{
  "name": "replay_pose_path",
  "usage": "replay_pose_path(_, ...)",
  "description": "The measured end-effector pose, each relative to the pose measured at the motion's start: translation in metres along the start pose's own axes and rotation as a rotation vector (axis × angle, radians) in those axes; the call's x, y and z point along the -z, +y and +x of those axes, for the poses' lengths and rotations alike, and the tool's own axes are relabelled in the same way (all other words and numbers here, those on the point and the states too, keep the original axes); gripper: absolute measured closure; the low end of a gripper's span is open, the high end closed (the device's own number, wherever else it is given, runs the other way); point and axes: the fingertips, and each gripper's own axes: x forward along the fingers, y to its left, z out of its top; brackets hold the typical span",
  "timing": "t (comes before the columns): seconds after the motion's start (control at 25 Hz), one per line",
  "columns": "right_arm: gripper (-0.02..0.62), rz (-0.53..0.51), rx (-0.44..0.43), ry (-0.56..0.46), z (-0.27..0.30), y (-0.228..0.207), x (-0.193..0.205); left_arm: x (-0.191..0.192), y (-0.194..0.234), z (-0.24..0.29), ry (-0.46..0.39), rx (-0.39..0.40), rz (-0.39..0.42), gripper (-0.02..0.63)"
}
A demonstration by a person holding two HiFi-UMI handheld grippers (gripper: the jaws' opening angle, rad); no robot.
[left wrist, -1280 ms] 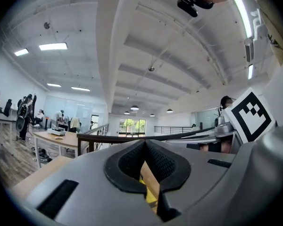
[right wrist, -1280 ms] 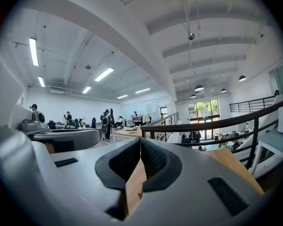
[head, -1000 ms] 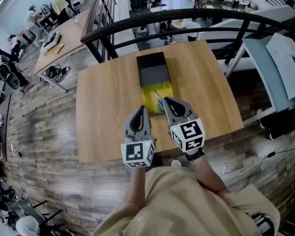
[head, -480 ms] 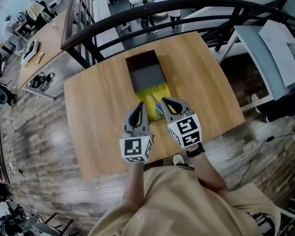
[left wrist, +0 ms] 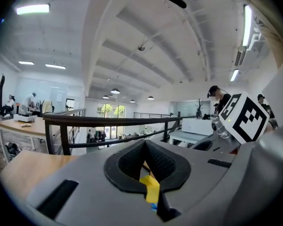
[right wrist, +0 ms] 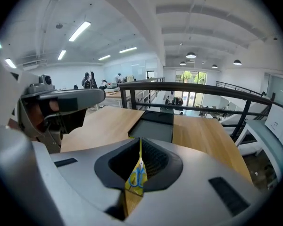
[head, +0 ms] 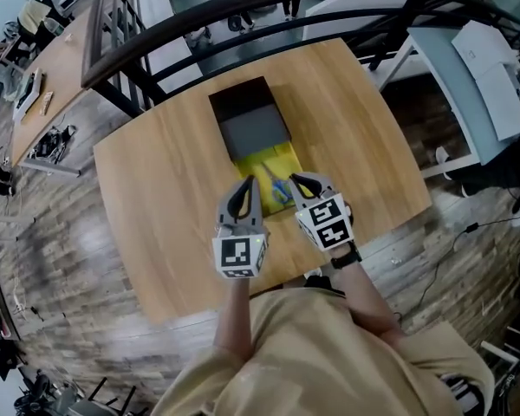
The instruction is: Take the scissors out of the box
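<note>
Though close, scissors (head: 278,189) clear of both jaws.

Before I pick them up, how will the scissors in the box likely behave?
The scissors look small and thin, so they are probably light and stiff. They lie flat in the yellow box, so a grip may slip. Gripped by one blue handle, they might swing open.

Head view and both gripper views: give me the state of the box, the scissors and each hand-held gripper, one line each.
box: open at the near end, yellow inside exposed.
scissors: lying inside the box on the yellow lining, not gripped.
left hand-held gripper: jaws together, nothing held, over the box's near end.
right hand-held gripper: jaws together, nothing held, beside the scissors.
</note>
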Motion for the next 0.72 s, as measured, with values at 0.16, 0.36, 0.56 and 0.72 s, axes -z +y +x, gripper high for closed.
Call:
replay_pose_path(0.16, 0.581, 0.003, -0.013, 0.094, 0.023, -0.001, 0.022, 0.014, 0.011, 0.013, 0.007, 0.026, -0.011, 0.604)
replay_pose_path(0.36, 0.581, -0.001, -0.03, 0.196, 0.047, 0.005, 0.052, 0.026, 0.014, 0.025, 0.003, 0.06, -0.03, 0.604)
replay_pose_path(0.56, 0.58, -0.003, -0.041, 0.262, 0.066, 0.007, 0.07, 0.024, 0.018, 0.036, -0.022, 0.094, -0.088, 0.604)
replay_pose_path(0.72, 0.578, -0.014, -0.06, 0.321, 0.082, 0.011, 0.088, 0.029, 0.024, 0.035, -0.02, 0.087, -0.067, 0.604)
